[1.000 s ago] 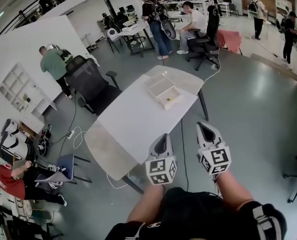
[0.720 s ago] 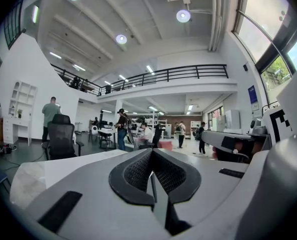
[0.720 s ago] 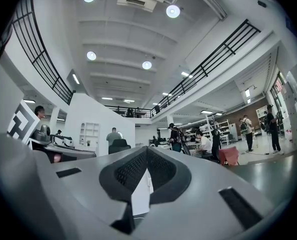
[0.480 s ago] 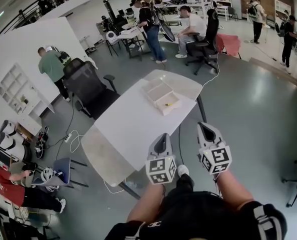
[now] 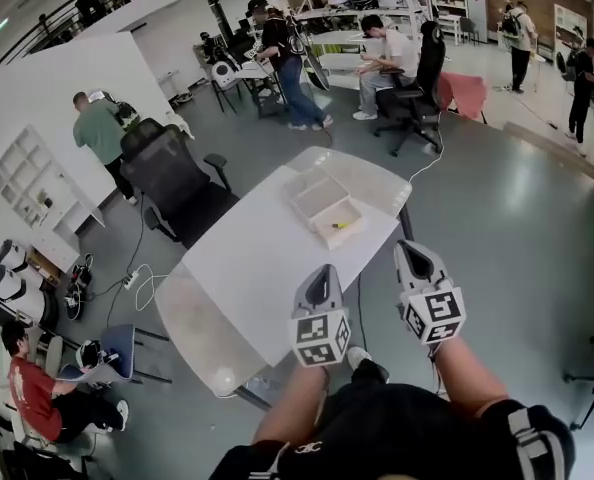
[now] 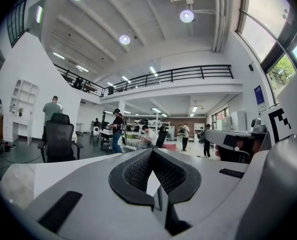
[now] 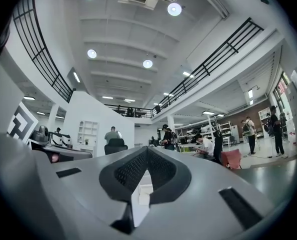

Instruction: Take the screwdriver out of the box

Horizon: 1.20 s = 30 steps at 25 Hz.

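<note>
Screwdriver [image 5: 342,225]: one, seen only as a small yellow streak in the head view, lying in the nearer of the two compartments of the single pale box [image 5: 312,190]; it is too small to make out more. The box is open on top and sits toward the far right part of the one white table [image 5: 262,253], close to that table's right edge, with the table's rounded far end just behind it. The stretch of tabletop between the box and the near rounded end is bare. Both grippers hang off the table's near right corner, over grey floor [image 5: 497,198], well apart from the box. The left gripper [image 5: 322,276] has its jaws brought together at the tips with nothing held, only the pale tabletop showing through the gap behind them in the left gripper view. The right gripper [image 5: 414,255] is likewise closed tip to tip and empty. Each carries one cube with black-and-white square markers, the only print in sight; a small white mark on the person's dark clothing is too small to read. One black office chair [image 5: 167,163] stands by the table's left side, and a cable [image 5: 142,278] trails over the floor there.
</note>
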Each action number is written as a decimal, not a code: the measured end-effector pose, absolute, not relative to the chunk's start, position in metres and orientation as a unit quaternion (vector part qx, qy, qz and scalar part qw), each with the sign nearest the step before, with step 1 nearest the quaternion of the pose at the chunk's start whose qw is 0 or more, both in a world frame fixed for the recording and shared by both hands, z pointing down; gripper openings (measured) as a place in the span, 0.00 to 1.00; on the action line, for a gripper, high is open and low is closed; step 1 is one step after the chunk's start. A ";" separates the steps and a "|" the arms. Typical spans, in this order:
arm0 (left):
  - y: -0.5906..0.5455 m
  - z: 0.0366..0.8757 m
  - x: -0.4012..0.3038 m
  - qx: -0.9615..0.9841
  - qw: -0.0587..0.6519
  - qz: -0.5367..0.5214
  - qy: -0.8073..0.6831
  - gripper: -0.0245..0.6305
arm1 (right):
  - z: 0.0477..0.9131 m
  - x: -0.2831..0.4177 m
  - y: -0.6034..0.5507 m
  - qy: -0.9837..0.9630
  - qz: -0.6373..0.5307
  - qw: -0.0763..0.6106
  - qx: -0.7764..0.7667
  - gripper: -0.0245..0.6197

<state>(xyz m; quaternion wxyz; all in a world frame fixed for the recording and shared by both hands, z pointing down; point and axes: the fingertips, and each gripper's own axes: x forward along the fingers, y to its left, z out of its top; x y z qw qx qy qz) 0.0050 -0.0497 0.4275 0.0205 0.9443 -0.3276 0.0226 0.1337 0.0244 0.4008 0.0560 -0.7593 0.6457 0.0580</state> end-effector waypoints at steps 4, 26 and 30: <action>-0.089 0.435 0.025 0.943 0.026 0.034 -0.330 0.06 | 0.404 0.152 -0.017 0.650 0.053 0.055 -0.756 0.06; -0.304 0.430 0.122 0.943 0.048 0.050 -0.327 0.06 | 0.407 0.252 -0.241 0.659 0.023 0.033 -0.751 0.06; -0.327 0.436 0.120 0.940 0.053 0.054 -0.334 0.06 | 0.413 0.258 -0.265 0.661 0.017 0.027 -0.750 0.06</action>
